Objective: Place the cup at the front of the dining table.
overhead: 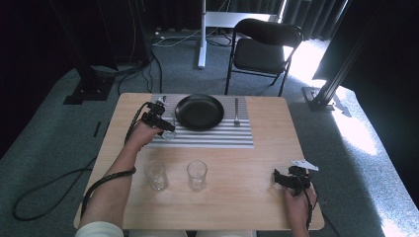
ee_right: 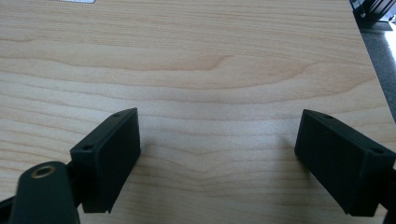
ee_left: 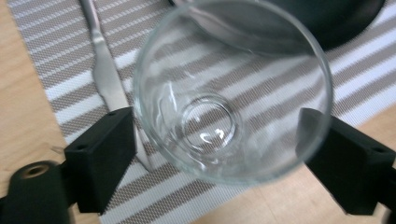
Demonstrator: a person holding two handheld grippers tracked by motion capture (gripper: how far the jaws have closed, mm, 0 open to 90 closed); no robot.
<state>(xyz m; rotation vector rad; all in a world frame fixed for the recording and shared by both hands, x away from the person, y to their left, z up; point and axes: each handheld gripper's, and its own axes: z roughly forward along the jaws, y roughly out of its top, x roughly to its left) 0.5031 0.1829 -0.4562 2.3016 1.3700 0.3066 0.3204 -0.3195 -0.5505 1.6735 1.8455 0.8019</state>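
The left tongs [ee_left: 219, 154] stand wide around a clear glass [ee_left: 233, 88], their black jaws flanking its wall with no clear pressing contact — it looks released, not gripped; the glass stands upright on the striped placemat [ee_left: 70, 60], at the near left corner, just beside a knife [ee_left: 105, 74] and near the black plate [overhead: 199, 111]. The right tongs [ee_right: 217, 158] are also wide and hold nothing, resting low over bare table [ee_right: 201, 56] at the near right. Two more glasses [overhead: 156, 174] [overhead: 196, 175] wait on the wood between the hands; a fork [overhead: 236, 111] lies right of the plate. The risk, as I judge it: the jaws are close to the rim, so a sideways pull-out could clip the glass and tip it onto the knife or plate — a straight lift-off looks safer.
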